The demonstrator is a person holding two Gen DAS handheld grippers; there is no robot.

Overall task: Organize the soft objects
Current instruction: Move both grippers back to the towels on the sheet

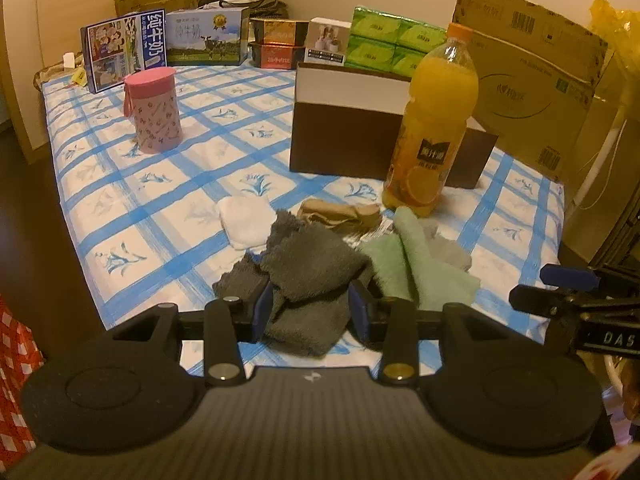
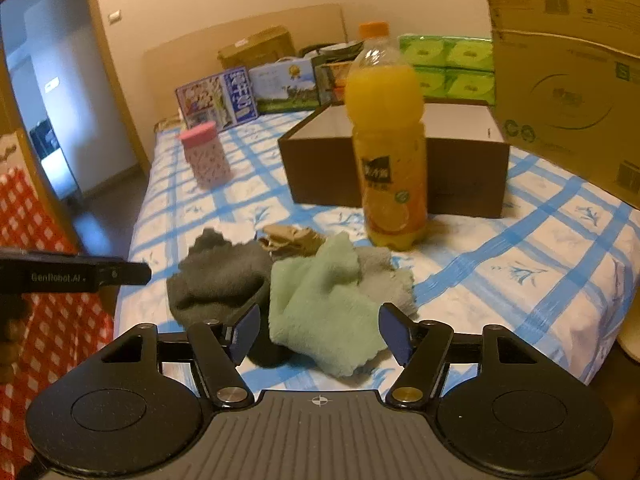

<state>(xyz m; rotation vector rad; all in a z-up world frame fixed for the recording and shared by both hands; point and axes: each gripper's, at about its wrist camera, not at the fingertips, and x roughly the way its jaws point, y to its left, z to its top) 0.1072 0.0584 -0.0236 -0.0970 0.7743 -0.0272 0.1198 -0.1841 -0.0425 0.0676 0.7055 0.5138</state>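
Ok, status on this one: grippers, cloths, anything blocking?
Left gripper open around grey cloth. Right gripper open around green cloth. Juice bottle fronts brown box.

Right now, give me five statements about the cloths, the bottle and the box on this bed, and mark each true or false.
1. The orange juice bottle stands upright in front of the brown box. True.
2. The brown box is closed with a lid. False: it is open on top, its white inside showing.
3. The dark grey cloth lies between the fingers of the left gripper. True.
4. The right gripper faces the white cloth. False: the green cloth lies between its open fingers.
5. The pink canister lies on its side. False: it stands upright with its lid on.
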